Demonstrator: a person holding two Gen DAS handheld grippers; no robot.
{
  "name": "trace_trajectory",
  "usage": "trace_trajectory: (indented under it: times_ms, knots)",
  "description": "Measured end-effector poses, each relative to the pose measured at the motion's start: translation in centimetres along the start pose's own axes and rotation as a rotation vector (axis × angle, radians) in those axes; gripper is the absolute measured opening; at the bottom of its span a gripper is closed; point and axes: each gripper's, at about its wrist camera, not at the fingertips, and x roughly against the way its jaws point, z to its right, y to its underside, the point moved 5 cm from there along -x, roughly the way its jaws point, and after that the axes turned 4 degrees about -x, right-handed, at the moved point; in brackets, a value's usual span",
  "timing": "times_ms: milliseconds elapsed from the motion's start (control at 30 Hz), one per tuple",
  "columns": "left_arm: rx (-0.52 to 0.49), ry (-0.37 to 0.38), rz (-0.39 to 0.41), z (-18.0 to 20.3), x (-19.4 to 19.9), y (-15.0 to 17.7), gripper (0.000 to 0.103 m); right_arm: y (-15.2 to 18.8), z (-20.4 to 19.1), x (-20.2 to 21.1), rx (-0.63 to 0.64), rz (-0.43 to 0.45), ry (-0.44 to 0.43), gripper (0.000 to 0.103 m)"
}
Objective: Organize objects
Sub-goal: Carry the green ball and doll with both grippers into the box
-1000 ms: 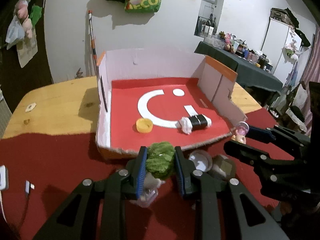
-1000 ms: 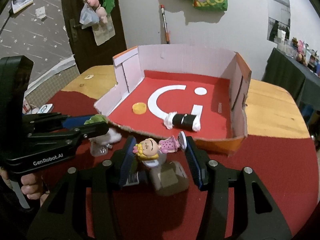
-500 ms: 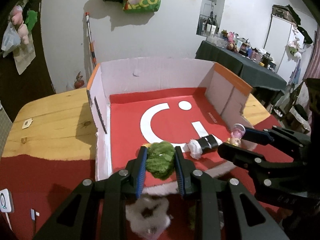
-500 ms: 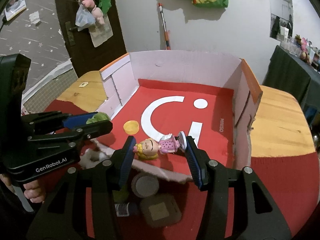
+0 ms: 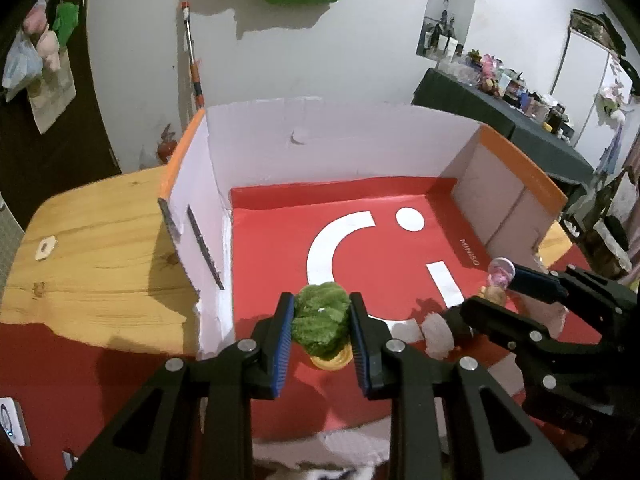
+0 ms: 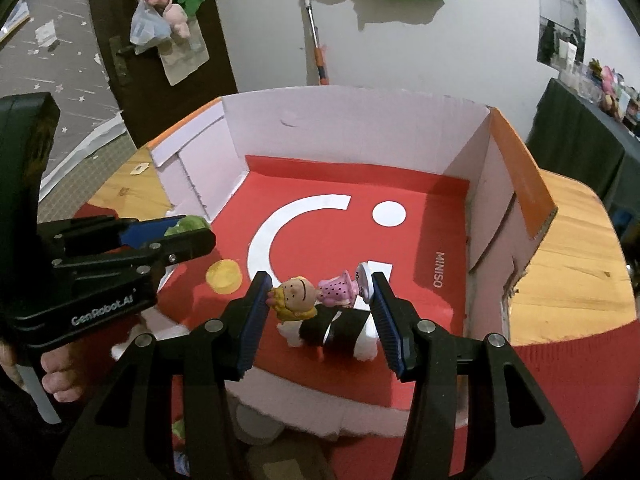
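Holding both grippers over the box [image 5: 360, 136] right now, each one with a toy in it. Our left gripper [image 5: 320, 332] is clamped on a fuzzy green toy [image 5: 320, 322], blue pads pressing it from both sides. It hangs over the near left part of the red floor, right above a yellow cap [image 5: 331, 361] that peeks out from under it. From the right wrist view that cap [image 6: 223, 277] sits on the floor close to the left wall.

Our right gripper [image 6: 318, 294] is clamped on a little doll [image 6: 316, 294] lying sideways between the pads: yellow hair against one pad, round base against the other, pink dotted dress in the middle. It's over the near middle of the box, just above a black roll [image 6: 332, 330] with white ends that lies on the floor. In the left view we can spot the doll [image 5: 498, 280] at the tips of the other gripper, off to the right.

The box is open on our side, white walls with orange edges, a white smiley-like logo on the red floor. It sits on a wooden table [image 5: 92, 264] partly covered by a red cloth [image 5: 120, 380].
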Motion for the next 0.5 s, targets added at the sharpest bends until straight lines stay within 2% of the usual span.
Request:
trace_trajectory:
  times_ms: [500]
  knots:
    - [0.031,-0.023,-0.087,-0.9,-3.8,-0.3,0.028,-0.4,0.7,-2.7,-0.004,-0.032,0.046,0.048]
